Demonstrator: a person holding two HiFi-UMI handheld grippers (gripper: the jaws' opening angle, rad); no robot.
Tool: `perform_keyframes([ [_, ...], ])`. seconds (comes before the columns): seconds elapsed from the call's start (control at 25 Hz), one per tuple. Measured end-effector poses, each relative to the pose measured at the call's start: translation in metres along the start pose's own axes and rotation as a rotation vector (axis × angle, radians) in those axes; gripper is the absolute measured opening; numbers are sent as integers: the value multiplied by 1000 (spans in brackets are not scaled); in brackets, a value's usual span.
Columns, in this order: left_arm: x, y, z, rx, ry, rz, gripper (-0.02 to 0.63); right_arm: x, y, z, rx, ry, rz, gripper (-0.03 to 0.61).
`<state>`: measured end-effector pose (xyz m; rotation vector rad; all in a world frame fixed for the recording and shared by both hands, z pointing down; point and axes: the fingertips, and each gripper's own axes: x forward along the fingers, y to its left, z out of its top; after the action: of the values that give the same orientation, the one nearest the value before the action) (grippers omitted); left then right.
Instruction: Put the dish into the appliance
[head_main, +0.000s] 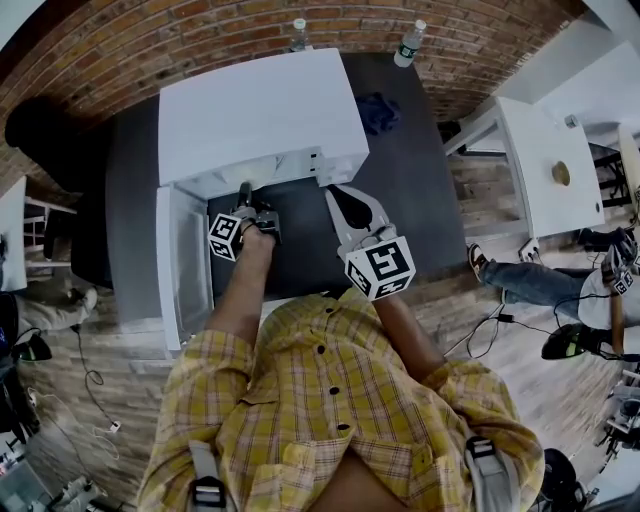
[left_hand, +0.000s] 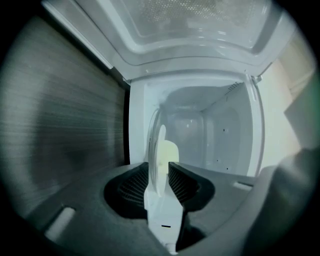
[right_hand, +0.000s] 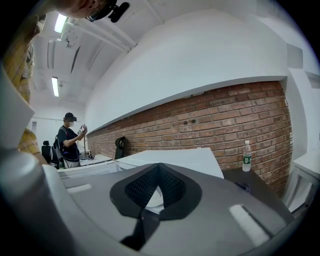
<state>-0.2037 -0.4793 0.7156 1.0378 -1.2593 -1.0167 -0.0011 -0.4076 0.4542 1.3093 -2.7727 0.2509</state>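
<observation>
The white dish (left_hand: 161, 150) shows edge-on in the left gripper view, reaching into the white appliance's cavity (left_hand: 215, 135). My left gripper (left_hand: 159, 167) is open at the mouth of the cavity, with the dish between its jaws and a thin gap on one side. The mesh-windowed door (left_hand: 200, 20) is swung open. In the head view the left gripper (head_main: 245, 195) is at the front of the appliance (head_main: 260, 110), beside its open door (head_main: 185, 265). My right gripper (head_main: 340, 200) hovers to the right over the dark table and is shut (right_hand: 158, 172) and empty.
Two bottles (head_main: 411, 43) (head_main: 299, 33) stand at the back by the brick wall. A blue cloth (head_main: 378, 110) lies right of the appliance. A white table (head_main: 540, 170) stands further right. A person (right_hand: 70, 140) stands far off in the room.
</observation>
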Motion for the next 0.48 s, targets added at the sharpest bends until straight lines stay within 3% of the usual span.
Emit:
perform_keyframes([
  [0.48,-52,-31,-9,27,30,-75,122,-6,19,4,30,-14,18,3],
])
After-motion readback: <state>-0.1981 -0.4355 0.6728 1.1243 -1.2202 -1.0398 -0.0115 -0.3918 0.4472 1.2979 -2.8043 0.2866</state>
